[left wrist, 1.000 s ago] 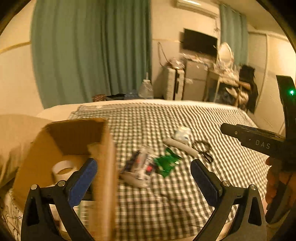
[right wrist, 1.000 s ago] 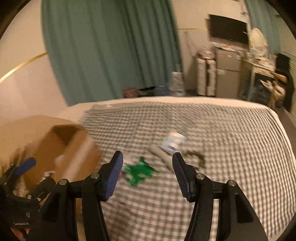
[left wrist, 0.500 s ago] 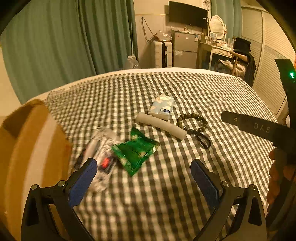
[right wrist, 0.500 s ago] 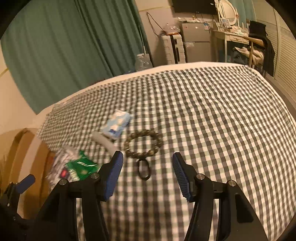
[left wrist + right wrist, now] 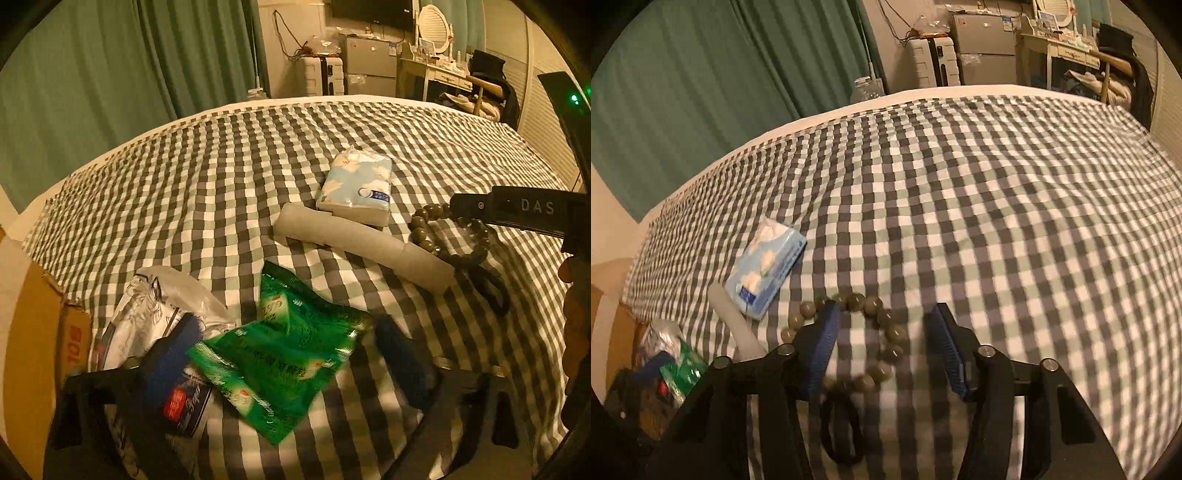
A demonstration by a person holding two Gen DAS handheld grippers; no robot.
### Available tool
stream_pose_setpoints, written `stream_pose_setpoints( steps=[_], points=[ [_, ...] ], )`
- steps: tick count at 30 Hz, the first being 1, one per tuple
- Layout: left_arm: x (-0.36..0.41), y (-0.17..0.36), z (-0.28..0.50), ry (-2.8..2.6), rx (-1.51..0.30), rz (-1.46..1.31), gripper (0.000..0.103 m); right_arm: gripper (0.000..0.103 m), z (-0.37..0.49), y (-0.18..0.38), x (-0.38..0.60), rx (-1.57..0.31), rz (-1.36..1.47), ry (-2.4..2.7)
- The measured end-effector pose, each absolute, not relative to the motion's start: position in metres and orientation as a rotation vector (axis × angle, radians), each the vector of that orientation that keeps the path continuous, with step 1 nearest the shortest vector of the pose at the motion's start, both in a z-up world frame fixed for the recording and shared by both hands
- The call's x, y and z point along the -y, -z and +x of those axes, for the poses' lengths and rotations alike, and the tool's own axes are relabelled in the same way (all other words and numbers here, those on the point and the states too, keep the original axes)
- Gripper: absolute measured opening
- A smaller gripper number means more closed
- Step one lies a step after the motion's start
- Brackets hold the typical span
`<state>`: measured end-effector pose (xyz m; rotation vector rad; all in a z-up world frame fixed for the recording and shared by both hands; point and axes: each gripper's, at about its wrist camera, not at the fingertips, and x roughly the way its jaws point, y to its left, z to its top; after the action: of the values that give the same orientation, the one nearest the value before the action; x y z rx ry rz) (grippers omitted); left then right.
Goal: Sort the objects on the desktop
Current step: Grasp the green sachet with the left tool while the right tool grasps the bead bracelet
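Both tongs gape, nothing clamped. Left gripper [image 5: 288,354], blue-padded, straddles the crinkly green foil snack packet [image 5: 284,347], which serves as landmark; the near-left pad overlaps a clear plastic pouch with dark card insert [image 5: 162,332] lying just left of the packet and partly under it. Right gripper [image 5: 882,350] hangs over a bracelet of round olive-brown beads [image 5: 882,332] with black cord loop, one pad crossing the ring's left arc, the other outside it to the right. Further left of the packet, brown cardboard box [image 5: 44,347] at the cloth's edge. Beyond the packet, a pale grey rolled tube [image 5: 362,243]; past that, touching it, a light-blue soft tissue pack [image 5: 356,188]; all on the grey-and-white checked bedspread [image 5: 207,177]. Judgement: step in hand is a paired pick, packet left, beads right. Packet is slippery and puffed, so bite a flat edge and keep the pouch out of the pinch. Beads: close on one strand, not across the hollow. Writing: "DAS" on the right tool body; red digits on the box flap, roughly "108"; packet print unreadable.
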<state>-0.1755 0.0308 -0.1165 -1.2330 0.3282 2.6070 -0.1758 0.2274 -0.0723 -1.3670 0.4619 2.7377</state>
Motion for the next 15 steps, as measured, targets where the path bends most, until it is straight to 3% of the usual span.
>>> stream_pose_setpoints(
  steps=[1,3,5,15],
  points=[
    [-0.030,0.117,-0.176,-2.603,-0.331,-1.235,0.079,0.034,-0.178,0.075,-0.225,-0.429,-1.382,-2.721],
    [-0.030,0.119,-0.176,-2.593,-0.352,-1.241,0.063,0.012,-0.177,0.077,-0.220,-0.345,-1.403,-2.704],
    [-0.031,0.117,-0.174,-2.590,-0.412,-1.240,0.055,0.011,-0.173,0.075,-0.221,-0.357,-1.404,-2.699],
    [-0.027,0.063,-0.136,-2.585,-0.301,-1.130,0.052,0.011,-0.117,0.018,-0.216,-0.394,-1.250,-2.787]
  ],
)
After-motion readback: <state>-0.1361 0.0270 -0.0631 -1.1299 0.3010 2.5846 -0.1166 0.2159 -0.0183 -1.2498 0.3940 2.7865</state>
